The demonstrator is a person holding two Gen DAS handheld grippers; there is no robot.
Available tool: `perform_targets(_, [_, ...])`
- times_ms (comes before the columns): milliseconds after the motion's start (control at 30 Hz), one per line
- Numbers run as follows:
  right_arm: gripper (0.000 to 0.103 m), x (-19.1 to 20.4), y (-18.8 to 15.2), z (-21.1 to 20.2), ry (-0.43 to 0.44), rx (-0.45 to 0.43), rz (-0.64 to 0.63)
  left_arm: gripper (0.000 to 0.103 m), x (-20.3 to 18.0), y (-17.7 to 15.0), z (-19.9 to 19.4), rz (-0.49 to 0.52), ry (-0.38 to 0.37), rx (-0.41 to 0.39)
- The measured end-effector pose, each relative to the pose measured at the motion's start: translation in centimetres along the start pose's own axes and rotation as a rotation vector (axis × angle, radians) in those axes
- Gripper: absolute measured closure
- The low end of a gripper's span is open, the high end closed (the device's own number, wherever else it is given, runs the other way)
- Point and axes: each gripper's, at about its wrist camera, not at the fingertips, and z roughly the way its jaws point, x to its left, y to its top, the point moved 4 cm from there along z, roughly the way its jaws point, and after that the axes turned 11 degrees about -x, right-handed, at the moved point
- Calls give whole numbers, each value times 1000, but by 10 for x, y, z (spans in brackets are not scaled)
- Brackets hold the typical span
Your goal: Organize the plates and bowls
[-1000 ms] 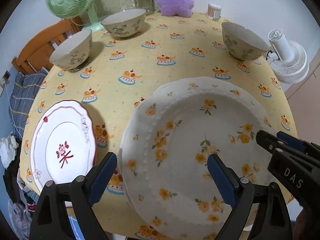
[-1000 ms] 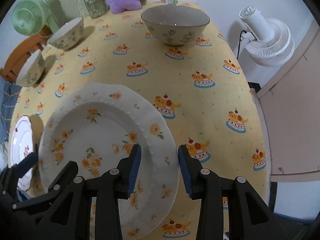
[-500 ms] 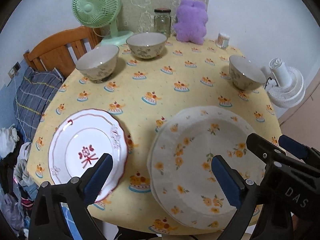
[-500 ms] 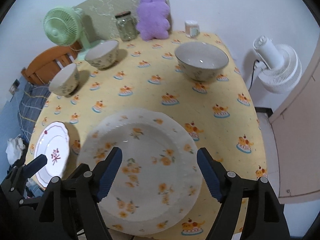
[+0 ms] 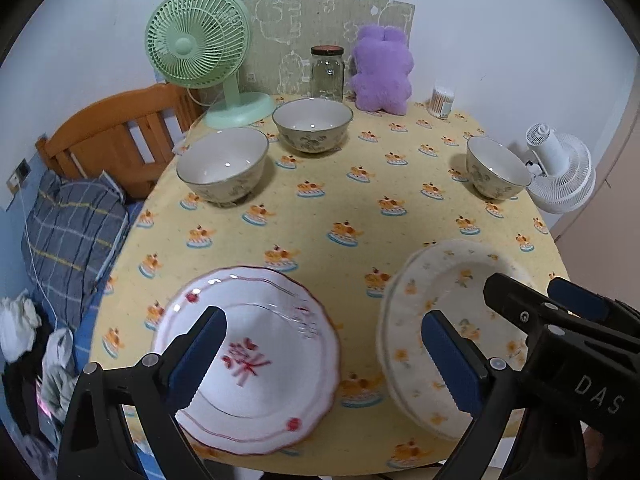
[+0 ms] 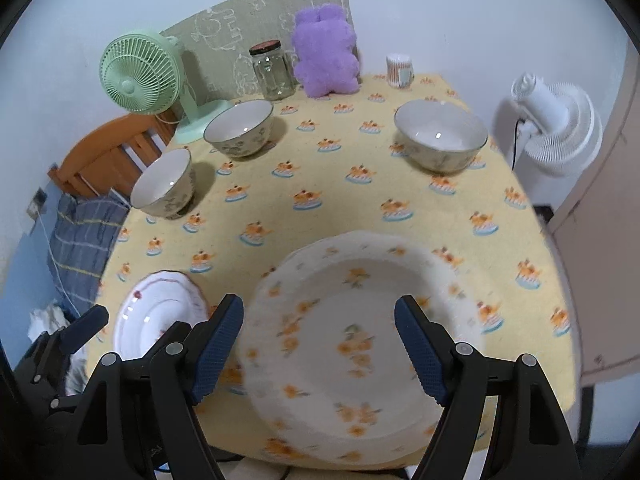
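A yellow cartoon-print tablecloth carries a red-trimmed white plate and an orange-flowered cream plate.

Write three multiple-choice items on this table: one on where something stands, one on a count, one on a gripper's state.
1. Where does the red-trimmed plate lie?
A. left of the flowered plate
B. on the flowered plate
C. inside a bowl

2. How many bowls stand on the table?
A. two
B. three
C. five

3. How is the right gripper?
A. shut on a bowl
B. shut on the jar
C. open, empty

Answers: 1 A, tablecloth shows between the plates. 2 B, one bowl at right, two at left. 3 C, the jaws stand wide above the flowered plate, gripping nothing.
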Motion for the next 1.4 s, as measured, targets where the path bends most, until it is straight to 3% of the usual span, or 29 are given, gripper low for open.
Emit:
perform_targets(400, [23, 64, -13, 10, -79, -2, 43, 8, 72, 3, 14, 51, -47, 12])
perform_targets(700, [25, 109, -32, 38, -141, 17, 59, 13, 121, -11, 37, 75, -43, 71])
perform_targets(1000, [32, 133, -51, 68, -163, 69, 46, 25, 135, -31, 62, 97, -110, 81])
perform_targets(1200, [35, 136, -63, 91, -169, 117, 54, 30, 138, -44, 79, 91, -116, 119])
perform_targets(1400, [42, 132, -75, 106, -190, 149, 58, 42, 142, -57, 92, 71, -103, 166])
